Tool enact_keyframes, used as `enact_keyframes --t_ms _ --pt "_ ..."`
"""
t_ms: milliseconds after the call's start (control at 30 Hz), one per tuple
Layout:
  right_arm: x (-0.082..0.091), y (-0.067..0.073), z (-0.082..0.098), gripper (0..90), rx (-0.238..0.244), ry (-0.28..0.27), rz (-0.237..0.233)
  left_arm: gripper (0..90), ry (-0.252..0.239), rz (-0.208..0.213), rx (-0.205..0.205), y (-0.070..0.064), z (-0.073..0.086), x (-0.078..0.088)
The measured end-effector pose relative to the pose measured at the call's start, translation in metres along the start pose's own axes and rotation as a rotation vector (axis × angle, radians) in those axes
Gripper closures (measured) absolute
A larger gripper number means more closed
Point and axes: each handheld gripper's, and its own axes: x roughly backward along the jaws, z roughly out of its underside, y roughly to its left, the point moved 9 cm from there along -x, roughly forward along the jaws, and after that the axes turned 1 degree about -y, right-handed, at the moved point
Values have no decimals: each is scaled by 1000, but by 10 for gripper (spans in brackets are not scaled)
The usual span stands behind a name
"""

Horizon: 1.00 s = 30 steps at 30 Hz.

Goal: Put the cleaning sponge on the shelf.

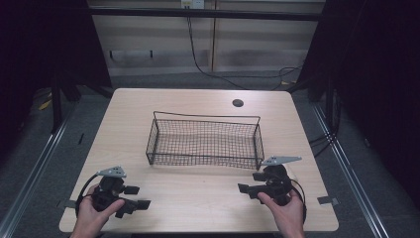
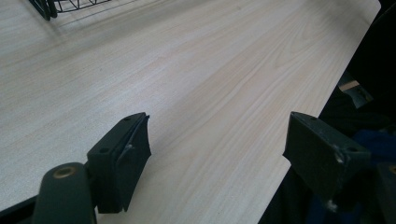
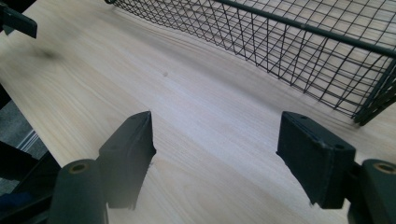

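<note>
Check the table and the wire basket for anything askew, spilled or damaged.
Nothing stands out. The wire basket sits upright and square on the table, with nothing in it, and its mesh looks undamaged. No spills. The left gripper and right gripper are both open, holding nothing.

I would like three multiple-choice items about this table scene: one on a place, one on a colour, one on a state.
1. Where does the wire basket stand on the table?
A. beyond both grippers
B. at the near edge
C. under the left gripper

2. What colour is the basket?
A. white
B. black
C. red

3. How do the jaws of the right gripper stand?
A. shut on the basket
B. apart, nothing between
C. clamping a cloth

Key: 1 A, the high view shows it farther off than the left gripper and the right one. 2 B, dark wire. 3 B, bare wood between them.
</note>
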Motion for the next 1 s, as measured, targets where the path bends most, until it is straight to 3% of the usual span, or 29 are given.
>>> enact_keyframes --t_ms 233,467,667,1000 --pt "17 -5 -7 245 -2 -14 22 220 1 -1 3 0 0 0" --pt "26 -10 -8 180 -67 12 1 220 2 -2 7 0 0 0" --pt "37 -15 -14 171 -56 22 32 219 3 -4 3 0 1 -1" --pt "47 -30 -21 166 -83 66 17 220 6 -5 7 0 1 -1"
